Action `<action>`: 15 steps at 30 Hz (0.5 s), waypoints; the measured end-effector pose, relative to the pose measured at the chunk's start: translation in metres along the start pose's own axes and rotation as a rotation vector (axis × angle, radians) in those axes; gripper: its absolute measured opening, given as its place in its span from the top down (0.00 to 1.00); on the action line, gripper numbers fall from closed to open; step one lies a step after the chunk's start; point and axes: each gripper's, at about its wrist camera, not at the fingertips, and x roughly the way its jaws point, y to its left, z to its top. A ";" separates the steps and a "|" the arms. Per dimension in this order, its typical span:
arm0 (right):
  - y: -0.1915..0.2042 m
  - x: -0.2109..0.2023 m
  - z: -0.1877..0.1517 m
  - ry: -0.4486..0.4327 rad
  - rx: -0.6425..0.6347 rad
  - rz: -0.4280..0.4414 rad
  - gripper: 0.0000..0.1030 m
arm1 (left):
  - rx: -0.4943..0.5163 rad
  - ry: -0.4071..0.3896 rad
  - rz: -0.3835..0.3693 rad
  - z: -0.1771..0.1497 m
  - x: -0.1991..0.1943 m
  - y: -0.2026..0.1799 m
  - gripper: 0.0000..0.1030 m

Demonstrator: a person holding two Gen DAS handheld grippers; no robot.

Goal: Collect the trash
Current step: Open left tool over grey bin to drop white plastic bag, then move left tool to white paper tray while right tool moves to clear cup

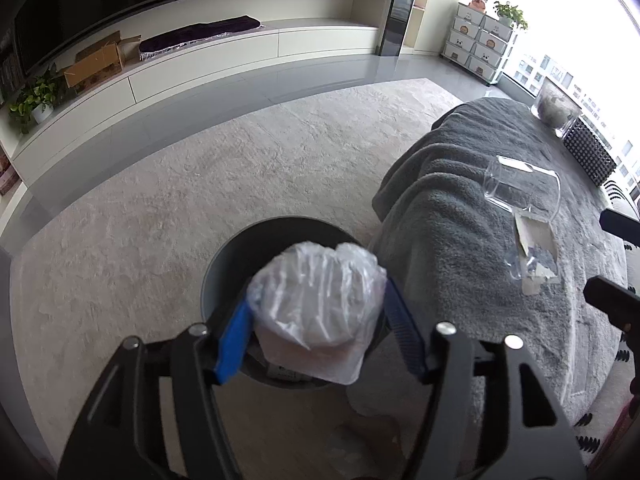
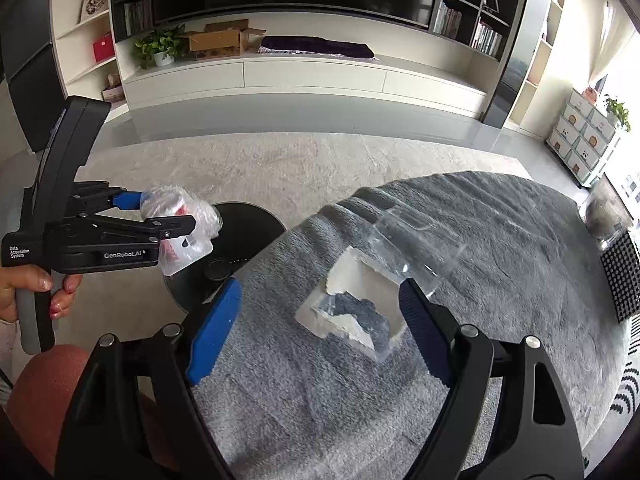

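Note:
My left gripper [image 1: 318, 316] is shut on a crumpled clear plastic bag [image 1: 320, 312] and holds it over a round dark bin [image 1: 228, 264] on the carpet. The right wrist view shows that gripper [image 2: 168, 212], the bag [image 2: 184, 236] and the bin [image 2: 256, 224] at the left. My right gripper [image 2: 320, 312] is open and empty, just above a torn clear-and-white packet [image 2: 352, 304] on the grey blanket [image 2: 500, 280]. A clear plastic cup [image 2: 416, 248] lies on its side behind the packet. The left wrist view also shows the cup [image 1: 520, 196] and the packet [image 1: 536, 252].
The grey blanket covers a table [image 1: 460, 220] right of the bin. A jar [image 1: 556, 104] and a black dotted box [image 1: 588, 152] stand at its far side. A beige carpet [image 1: 200, 184] lies toward a long white TV cabinet [image 2: 312, 76].

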 end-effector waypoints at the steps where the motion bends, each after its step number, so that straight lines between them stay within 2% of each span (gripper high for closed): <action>1: -0.005 -0.001 -0.003 0.002 0.008 -0.006 0.24 | 0.004 -0.008 0.000 0.000 -0.003 -0.003 0.30; 7: -0.031 -0.015 -0.019 -0.003 0.056 -0.030 0.24 | 0.042 -0.023 -0.010 -0.003 -0.023 -0.022 0.28; 15: -0.062 -0.043 -0.032 -0.024 0.110 -0.046 0.25 | 0.097 -0.041 -0.077 -0.006 -0.051 -0.066 0.28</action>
